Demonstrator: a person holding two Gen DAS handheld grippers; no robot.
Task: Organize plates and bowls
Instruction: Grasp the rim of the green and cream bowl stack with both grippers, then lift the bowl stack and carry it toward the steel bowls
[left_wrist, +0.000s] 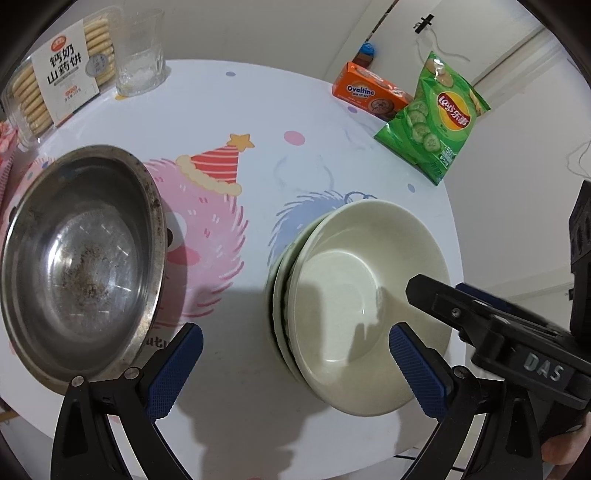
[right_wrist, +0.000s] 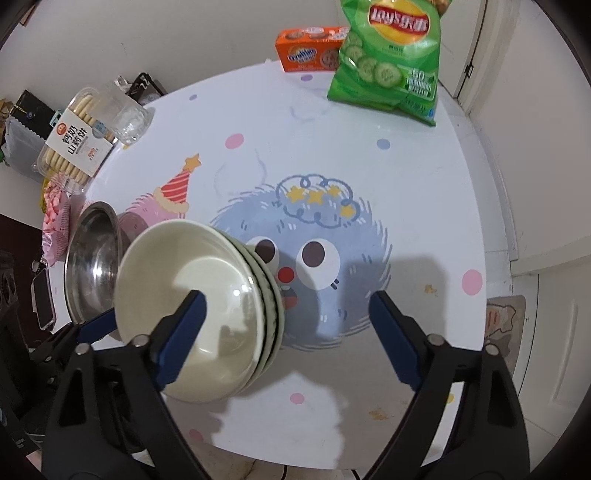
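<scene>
Both claws gape wide with nothing held: left gripper (left_wrist: 295, 369) hangs over the table (left_wrist: 236, 110) between the metal bowl (left_wrist: 81, 258) and the stack of white bowls (left_wrist: 362, 306). Right gripper (right_wrist: 288, 332) hovers beside that stack, its left finger (right_wrist: 181, 332) over the top bowl, possibly touching the rim. Chips bag (right_wrist: 388, 55) and orange box (right_wrist: 310, 50) sit at the far edge.

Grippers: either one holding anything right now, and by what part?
Nothing held. The left gripper is open above the table, between the steel bowl and the stacked white bowls. The right gripper is open too, one finger overlapping the stack's rim.
</scene>
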